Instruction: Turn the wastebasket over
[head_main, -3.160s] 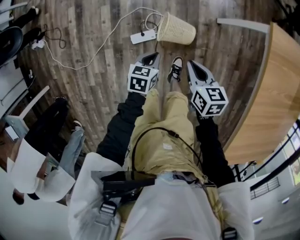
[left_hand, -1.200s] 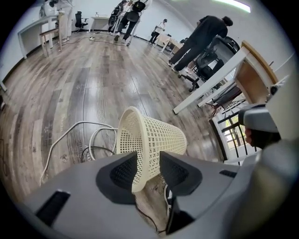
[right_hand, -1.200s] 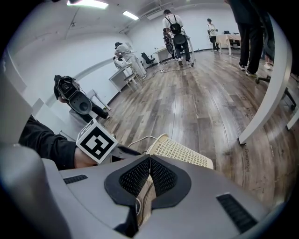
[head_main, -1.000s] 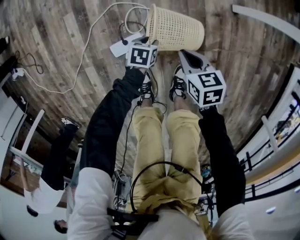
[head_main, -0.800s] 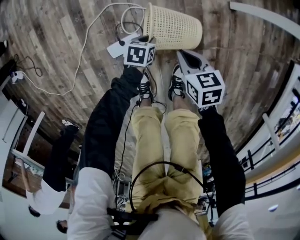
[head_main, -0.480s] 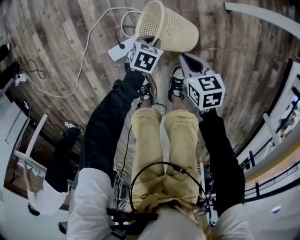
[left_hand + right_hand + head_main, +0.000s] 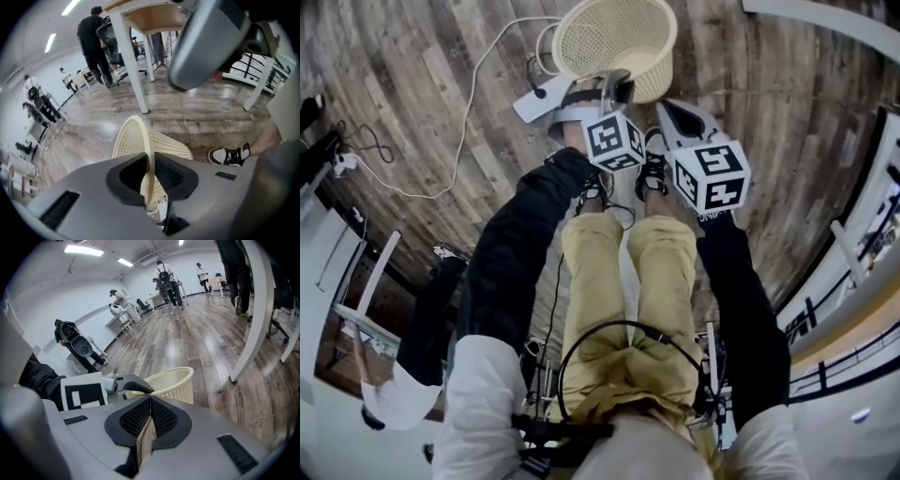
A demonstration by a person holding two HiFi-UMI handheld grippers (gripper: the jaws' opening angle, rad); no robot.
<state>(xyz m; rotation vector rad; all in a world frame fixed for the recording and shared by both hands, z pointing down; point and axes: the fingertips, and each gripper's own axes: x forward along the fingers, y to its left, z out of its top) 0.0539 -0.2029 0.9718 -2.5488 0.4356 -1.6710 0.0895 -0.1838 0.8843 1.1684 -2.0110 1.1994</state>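
The cream lattice wastebasket (image 7: 614, 39) stands on the wood floor in front of the person's feet, its mouth turned up toward the head view. My left gripper (image 7: 615, 88) is shut on the near rim. Its jaws have just been closing, and in the left gripper view the thin rim (image 7: 150, 164) runs straight up between the pads. The basket (image 7: 161, 150) tilts beyond them. My right gripper (image 7: 668, 109) hangs just right of the basket, apart from it. Its pads meet at the tips with nothing held, as the right gripper view (image 7: 149, 400) shows, with the basket (image 7: 176, 383) behind.
A white cable (image 7: 478, 89) and a white plug block (image 7: 540, 99) lie on the floor left of the basket. The person's black-and-white shoes (image 7: 652, 174) stand just behind the grippers. A white table leg (image 7: 133, 61) rises beyond the basket. Another person sits at the left (image 7: 422, 319).
The basket lay on its side; it has swung up so its mouth faces upward. My left gripper closed on the rim, rolled and rose with it. The right gripper barely moved.
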